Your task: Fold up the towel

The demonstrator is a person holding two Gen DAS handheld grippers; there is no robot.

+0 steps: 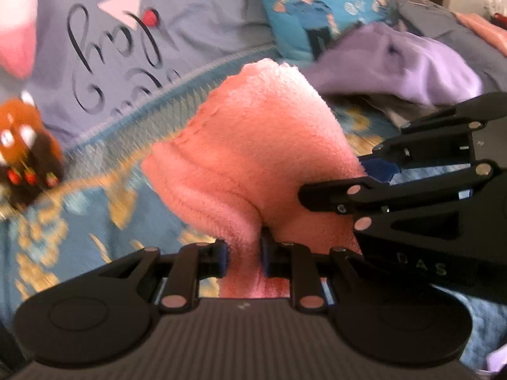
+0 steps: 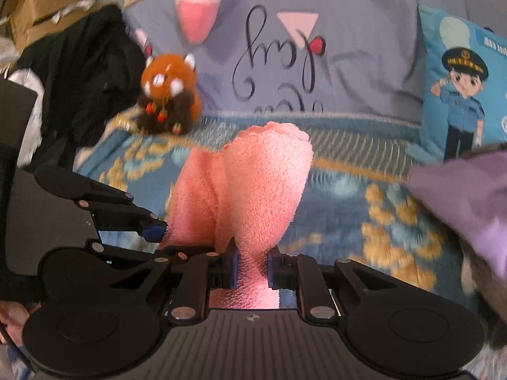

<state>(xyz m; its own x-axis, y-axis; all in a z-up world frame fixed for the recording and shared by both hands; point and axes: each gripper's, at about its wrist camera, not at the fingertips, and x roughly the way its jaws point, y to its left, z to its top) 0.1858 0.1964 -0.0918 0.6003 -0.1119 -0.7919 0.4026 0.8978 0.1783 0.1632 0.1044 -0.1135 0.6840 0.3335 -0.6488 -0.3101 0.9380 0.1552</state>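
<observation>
A pink fluffy towel (image 1: 253, 158) hangs bunched in the air above a blue and yellow patterned bedspread (image 1: 79, 237). My left gripper (image 1: 243, 258) is shut on a fold of the towel at its near end. In the left wrist view my right gripper (image 1: 364, 177) comes in from the right, its fingers clamped on the towel's right edge. In the right wrist view my right gripper (image 2: 252, 266) is shut on the towel (image 2: 253, 190), and my left gripper (image 2: 161, 232) grips the towel's left edge close beside it.
A brown plush animal (image 2: 168, 98) sits at the bedspread's far left. A lilac pillow with script (image 2: 285, 47) and a blue cartoon cushion (image 2: 462, 85) lie behind. A purple cloth (image 1: 396, 60) is heaped at the right, dark clothing (image 2: 85, 72) at the left.
</observation>
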